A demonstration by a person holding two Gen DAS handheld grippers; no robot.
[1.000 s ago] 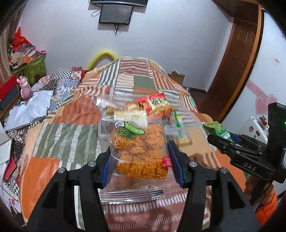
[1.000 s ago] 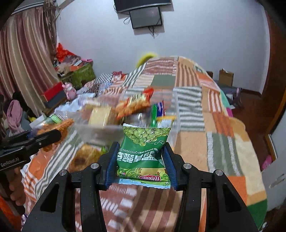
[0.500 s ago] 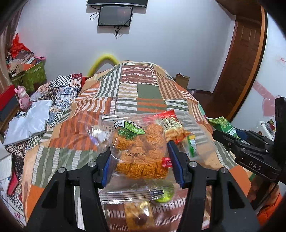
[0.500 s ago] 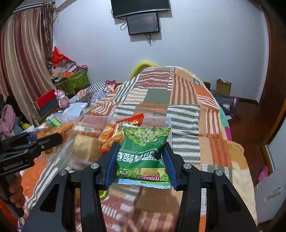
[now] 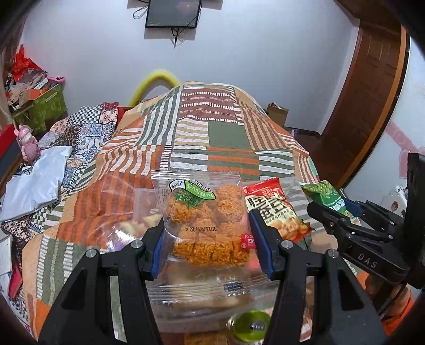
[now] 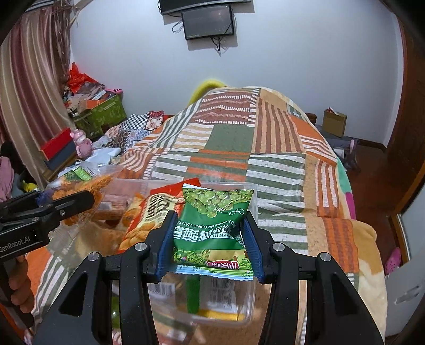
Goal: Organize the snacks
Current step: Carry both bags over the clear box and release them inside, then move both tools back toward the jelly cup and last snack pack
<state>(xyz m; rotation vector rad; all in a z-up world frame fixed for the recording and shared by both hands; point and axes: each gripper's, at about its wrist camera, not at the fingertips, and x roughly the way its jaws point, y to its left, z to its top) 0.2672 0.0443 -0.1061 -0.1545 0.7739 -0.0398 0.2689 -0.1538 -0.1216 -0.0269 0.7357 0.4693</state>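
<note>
The left gripper (image 5: pixel 209 246) is clamped on a clear bag of orange noodle snacks (image 5: pixel 207 228), stamped 2026/01/20, held above a clear plastic tub (image 6: pixel 239 313). The right gripper (image 6: pixel 209 249) is clamped on one green pea packet (image 6: pixel 212 225), printed "QING WAN DOU", over the same tub. One red snack packet (image 5: pixel 273 209) stands in the tub between them, beside a green-capped jar (image 5: pixel 249 325). All sits on a patchwork bedspread (image 5: pixel 212 132).

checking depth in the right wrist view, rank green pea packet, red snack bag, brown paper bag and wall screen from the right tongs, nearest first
1. green pea packet, clamped in the right tongs
2. red snack bag, just left
3. brown paper bag, far right on floor
4. wall screen, top centre
</note>
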